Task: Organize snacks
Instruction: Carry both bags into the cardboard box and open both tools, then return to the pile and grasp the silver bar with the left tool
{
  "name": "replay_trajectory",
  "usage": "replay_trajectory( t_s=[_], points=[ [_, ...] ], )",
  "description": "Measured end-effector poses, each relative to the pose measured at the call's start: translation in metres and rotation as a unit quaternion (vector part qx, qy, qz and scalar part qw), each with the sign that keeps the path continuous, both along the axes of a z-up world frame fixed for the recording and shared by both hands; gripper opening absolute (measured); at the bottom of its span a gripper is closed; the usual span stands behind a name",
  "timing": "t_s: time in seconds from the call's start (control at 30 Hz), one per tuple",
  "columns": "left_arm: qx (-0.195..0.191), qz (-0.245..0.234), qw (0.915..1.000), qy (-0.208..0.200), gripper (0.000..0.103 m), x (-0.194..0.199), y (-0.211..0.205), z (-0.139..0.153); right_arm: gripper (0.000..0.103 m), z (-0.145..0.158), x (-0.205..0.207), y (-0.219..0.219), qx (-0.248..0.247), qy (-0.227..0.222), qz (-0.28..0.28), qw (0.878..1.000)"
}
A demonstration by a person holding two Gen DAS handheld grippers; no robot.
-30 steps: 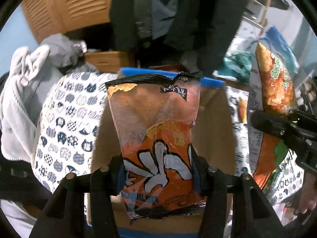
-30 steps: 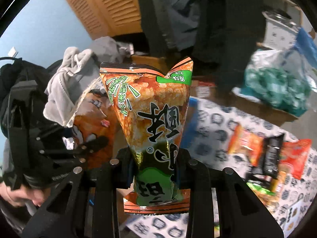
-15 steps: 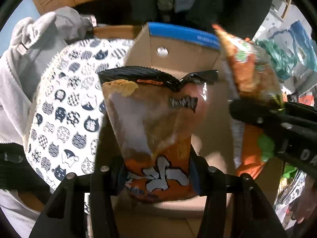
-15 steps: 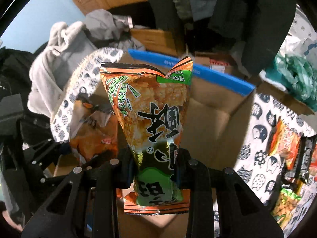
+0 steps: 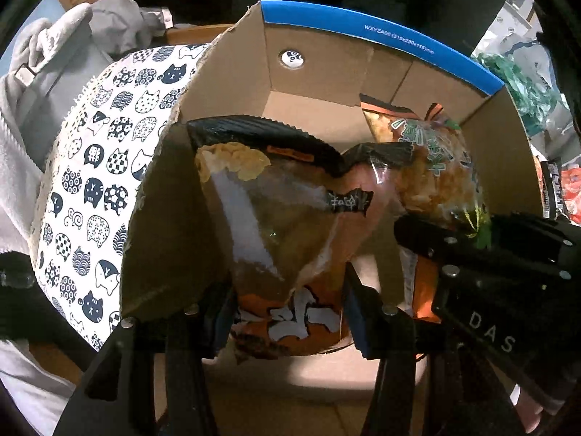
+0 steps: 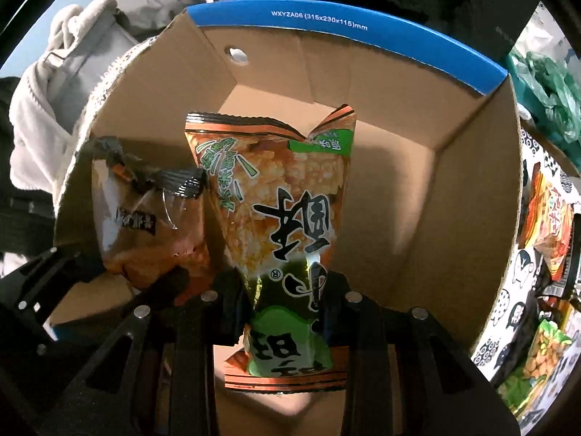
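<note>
My left gripper [image 5: 288,312] is shut on an orange and black snack bag [image 5: 287,218] and holds it inside an open cardboard box [image 5: 319,69] with a blue rim. My right gripper [image 6: 283,301] is shut on an orange and green snack bag [image 6: 276,210] and holds it in the same box, just right of the first bag. The orange and green bag also shows in the left wrist view [image 5: 432,170], and the orange and black bag in the right wrist view [image 6: 145,218]. The two bags stand side by side, upright, close or touching.
The box stands on a cat-print cloth [image 5: 90,167]. Several loose snack packets [image 6: 544,225] lie on the cloth right of the box. Grey clothes [image 5: 47,83] are piled at the left. A green plastic bag [image 6: 544,87] sits behind at the right.
Both grippers have tilted down and moved into the box with their bags. The box interior now fills both views, and the bags have come closer together.
</note>
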State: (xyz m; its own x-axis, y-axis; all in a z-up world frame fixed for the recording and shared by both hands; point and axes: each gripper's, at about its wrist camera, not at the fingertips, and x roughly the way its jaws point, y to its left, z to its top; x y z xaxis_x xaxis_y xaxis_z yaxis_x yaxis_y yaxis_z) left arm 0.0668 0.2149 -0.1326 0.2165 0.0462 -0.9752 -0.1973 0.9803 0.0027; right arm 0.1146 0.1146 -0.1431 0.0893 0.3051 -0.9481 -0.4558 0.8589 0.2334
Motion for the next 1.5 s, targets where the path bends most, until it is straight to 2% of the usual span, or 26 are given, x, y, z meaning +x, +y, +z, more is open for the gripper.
replay_trajectory(
  t_s=[0.1,0.23,0.33,0.43,0.57,0.6,0.67,0.83,1.03,1.23,1.5],
  points=[
    [0.003,0.000,1.0000,0.004,0.056,0.002,0.001,-0.003,0.031,0.000,0.000,0.001,0.002,0.004,0.000,1.000],
    [-0.003,0.003,1.0000,0.000,0.065,0.000,-0.001,0.000,0.034,0.002,-0.003,0.002,0.010,-0.003,0.005,1.000],
    [-0.004,-0.001,1.0000,-0.008,0.073,-0.003,-0.005,0.006,0.041,0.005,-0.004,-0.001,0.022,-0.012,0.009,1.000],
    [0.000,0.004,0.9998,-0.018,0.075,-0.008,-0.007,0.016,0.043,0.011,-0.006,-0.004,0.030,-0.019,0.010,0.999],
    [-0.018,0.009,0.9988,-0.046,0.076,-0.017,-0.007,0.038,0.055,0.027,-0.010,-0.012,0.051,-0.041,0.008,0.998],
    [-0.019,0.008,0.9984,-0.053,0.077,-0.019,-0.008,0.042,0.062,0.033,-0.011,-0.014,0.055,-0.050,0.006,0.997],
    [-0.013,0.008,0.9970,-0.076,0.077,-0.022,-0.007,0.057,0.067,0.048,-0.013,-0.021,0.055,-0.073,-0.002,0.996],
    [0.014,-0.010,0.9937,-0.111,0.080,-0.025,-0.017,0.082,0.068,0.078,-0.017,-0.045,0.062,-0.102,-0.015,0.993],
    [0.000,-0.037,0.9917,-0.123,0.080,-0.030,-0.051,0.103,0.069,0.113,-0.022,-0.092,0.061,-0.130,-0.034,0.989],
    [-0.013,-0.080,0.9882,-0.130,0.080,-0.031,-0.105,0.117,0.069,0.137,-0.033,-0.141,0.050,-0.144,-0.043,0.987],
    [-0.026,-0.136,0.9832,-0.119,0.080,-0.030,-0.179,0.113,0.070,0.145,-0.048,-0.216,0.016,-0.156,-0.059,0.986]
  ],
)
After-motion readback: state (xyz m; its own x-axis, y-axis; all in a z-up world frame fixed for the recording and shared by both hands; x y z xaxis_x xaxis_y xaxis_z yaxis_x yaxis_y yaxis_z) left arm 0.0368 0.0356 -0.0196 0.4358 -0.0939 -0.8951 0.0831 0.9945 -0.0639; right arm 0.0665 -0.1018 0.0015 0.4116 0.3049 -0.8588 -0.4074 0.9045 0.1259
